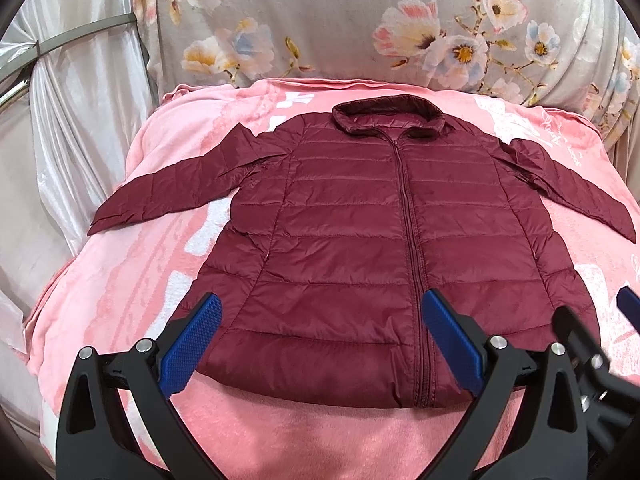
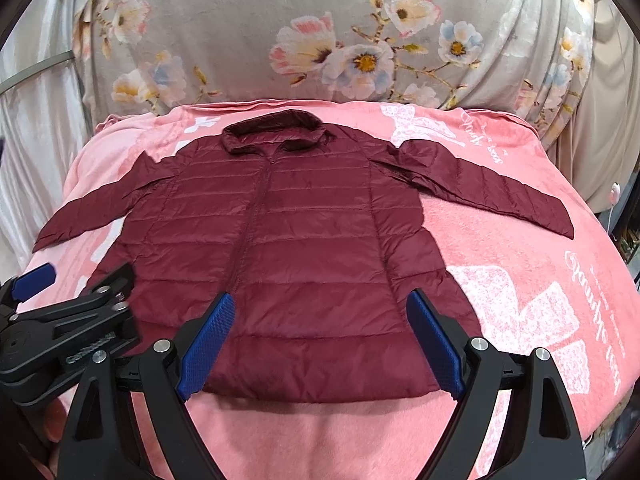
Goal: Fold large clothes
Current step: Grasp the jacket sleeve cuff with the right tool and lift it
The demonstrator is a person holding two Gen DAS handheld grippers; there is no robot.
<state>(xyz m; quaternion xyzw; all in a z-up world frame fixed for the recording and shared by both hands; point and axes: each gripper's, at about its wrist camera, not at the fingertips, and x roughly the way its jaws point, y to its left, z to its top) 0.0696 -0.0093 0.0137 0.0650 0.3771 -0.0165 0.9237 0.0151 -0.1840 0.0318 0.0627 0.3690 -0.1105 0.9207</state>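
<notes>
A dark red quilted puffer jacket [image 1: 360,240] lies flat and zipped, front up, on a pink blanket [image 1: 132,280], collar away from me, both sleeves spread out to the sides. It also shows in the right wrist view [image 2: 304,248]. My left gripper [image 1: 320,312] is open and empty, hovering above the jacket's hem on its left half. My right gripper [image 2: 320,312] is open and empty above the hem on the right half. Each gripper's black frame shows at the edge of the other's view.
The pink blanket [image 2: 520,280] covers a bed or couch seat. Behind it stands a grey floral-print cushion back [image 1: 360,20]. White satin drapery [image 1: 60,120] hangs at the left. Bare blanket lies between the hem and me.
</notes>
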